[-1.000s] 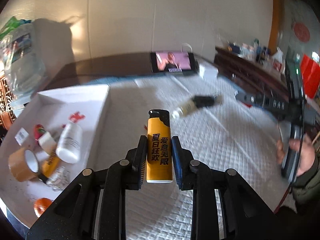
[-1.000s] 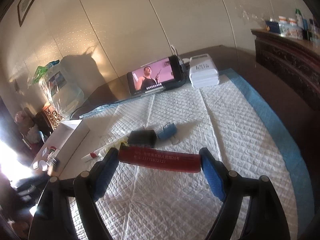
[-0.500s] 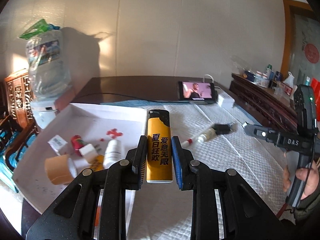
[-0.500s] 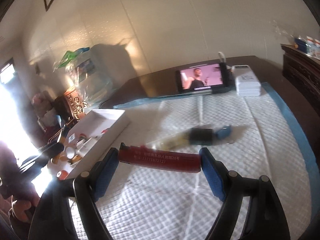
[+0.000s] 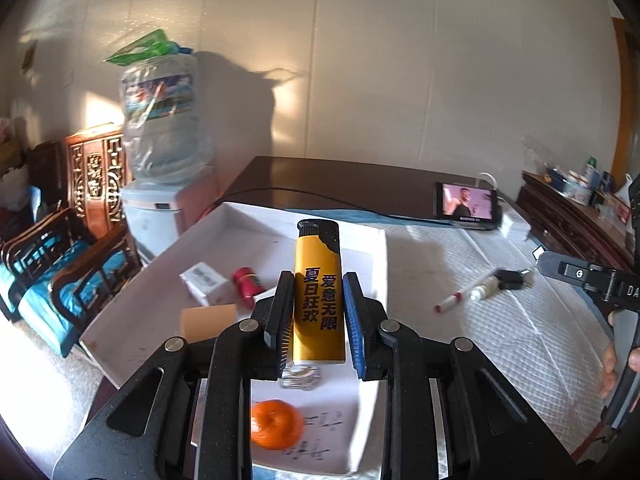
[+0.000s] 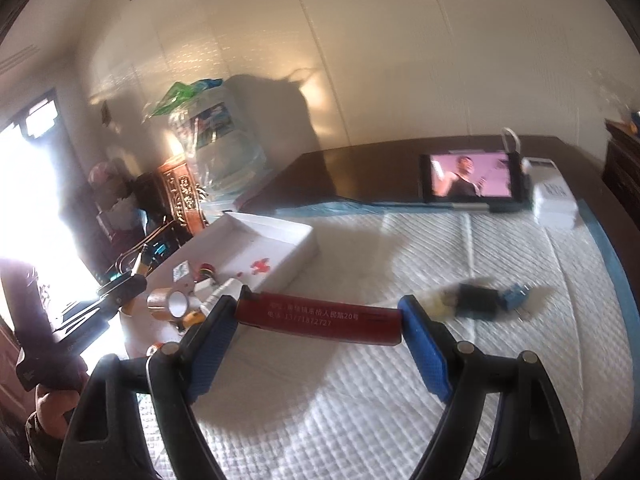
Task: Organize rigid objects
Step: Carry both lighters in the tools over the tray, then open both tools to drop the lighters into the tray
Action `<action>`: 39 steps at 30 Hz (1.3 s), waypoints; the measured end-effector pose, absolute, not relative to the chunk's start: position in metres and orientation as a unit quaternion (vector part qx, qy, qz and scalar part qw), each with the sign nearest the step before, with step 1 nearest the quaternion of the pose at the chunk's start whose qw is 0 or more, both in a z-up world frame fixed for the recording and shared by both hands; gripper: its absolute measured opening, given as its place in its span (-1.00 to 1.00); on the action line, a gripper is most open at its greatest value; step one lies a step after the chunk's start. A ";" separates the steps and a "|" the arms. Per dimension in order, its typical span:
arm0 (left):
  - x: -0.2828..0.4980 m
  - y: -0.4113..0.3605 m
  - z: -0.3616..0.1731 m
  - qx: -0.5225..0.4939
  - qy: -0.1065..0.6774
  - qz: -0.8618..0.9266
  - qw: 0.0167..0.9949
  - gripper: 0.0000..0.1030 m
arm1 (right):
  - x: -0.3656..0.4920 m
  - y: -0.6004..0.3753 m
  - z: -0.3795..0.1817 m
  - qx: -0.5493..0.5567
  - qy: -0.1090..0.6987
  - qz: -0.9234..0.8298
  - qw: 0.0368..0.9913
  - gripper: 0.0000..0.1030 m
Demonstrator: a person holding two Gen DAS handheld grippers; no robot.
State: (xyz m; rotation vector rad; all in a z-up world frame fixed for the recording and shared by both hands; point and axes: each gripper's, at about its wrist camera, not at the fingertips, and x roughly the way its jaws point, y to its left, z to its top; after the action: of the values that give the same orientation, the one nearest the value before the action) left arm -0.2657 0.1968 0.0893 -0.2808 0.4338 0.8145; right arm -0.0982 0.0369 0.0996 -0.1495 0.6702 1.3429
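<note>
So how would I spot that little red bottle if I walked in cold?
Find the white tray on the table's left side, beside the quilted pad. The red bottle lies on its side near the tray's middle, next to a white box; nothing else there is that solid red.

yellow lighter (image 5: 319, 292) upright over white tray (image 5: 240, 216) | red lighter (image 6: 320, 319) horiz. above pad

a phone (image 6: 472, 178) playing video stands beyond the quilted pad (image 6: 400, 380), a water dispenser (image 5: 160, 152) at left.
</note>
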 end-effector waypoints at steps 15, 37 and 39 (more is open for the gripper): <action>-0.297 0.228 0.095 -0.160 0.190 0.437 0.865 -0.54 | -0.157 0.123 0.116 -0.096 0.316 0.678 0.657 0.59; -0.322 0.269 0.069 -0.226 0.178 0.487 0.825 1.00 | -0.216 0.169 0.061 -0.151 0.289 0.696 0.639 1.00; -0.319 0.268 0.069 -0.222 0.186 0.497 0.818 1.00 | -0.215 0.168 0.061 -0.147 0.288 0.696 0.642 1.00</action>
State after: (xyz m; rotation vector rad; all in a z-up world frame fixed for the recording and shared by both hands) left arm -0.3195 0.2678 0.0685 -0.4728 0.3953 1.0578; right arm -0.2151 0.1676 0.0611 -0.3352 0.6566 1.5854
